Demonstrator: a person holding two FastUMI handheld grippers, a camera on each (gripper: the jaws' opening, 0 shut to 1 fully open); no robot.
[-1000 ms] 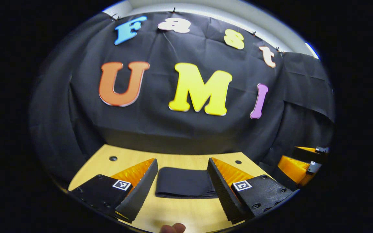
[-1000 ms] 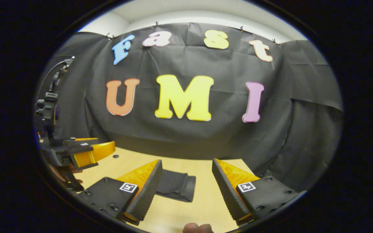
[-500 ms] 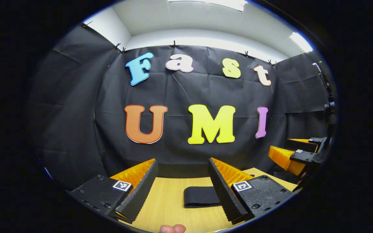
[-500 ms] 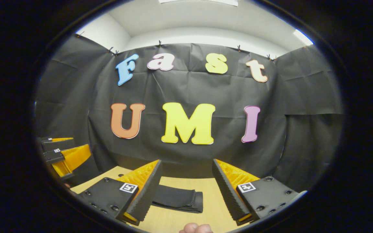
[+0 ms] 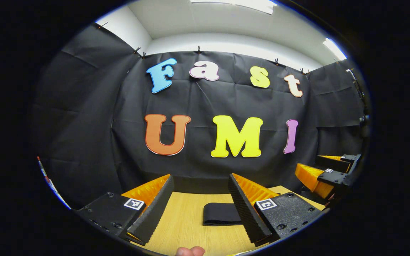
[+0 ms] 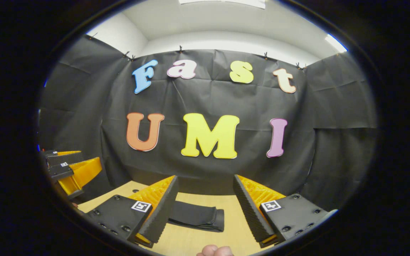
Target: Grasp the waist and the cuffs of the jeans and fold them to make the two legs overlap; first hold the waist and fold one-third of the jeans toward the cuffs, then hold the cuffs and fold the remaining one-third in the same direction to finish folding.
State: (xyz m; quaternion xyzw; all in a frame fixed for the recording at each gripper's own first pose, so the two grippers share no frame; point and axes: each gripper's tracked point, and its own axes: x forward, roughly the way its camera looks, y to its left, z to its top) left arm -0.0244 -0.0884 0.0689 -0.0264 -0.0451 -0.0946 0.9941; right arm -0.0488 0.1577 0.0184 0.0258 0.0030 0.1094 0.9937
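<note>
The dark jeans (image 5: 221,214) lie folded into a small flat bundle on the wooden table (image 5: 183,227), far ahead. In the left gripper view my left gripper (image 5: 199,209) stands open well short of the bundle, which sits just inside its right finger. In the right gripper view the jeans (image 6: 197,216) lie beyond the left finger of my right gripper (image 6: 205,211), also open with nothing between its fingers. Both grippers are raised off the cloth and apart from it.
The right gripper (image 5: 324,172) shows at the right edge of the left gripper view, and the left gripper (image 6: 71,170) at the left edge of the right gripper view. A fingertip (image 5: 190,251) pokes in at the bottom. The black cloth wall closes the table's far side.
Both grippers have pulled back and tilted up from the folded jeans over the last second; the bundle now looks smaller and farther. Since half a second ago little has moved.
</note>
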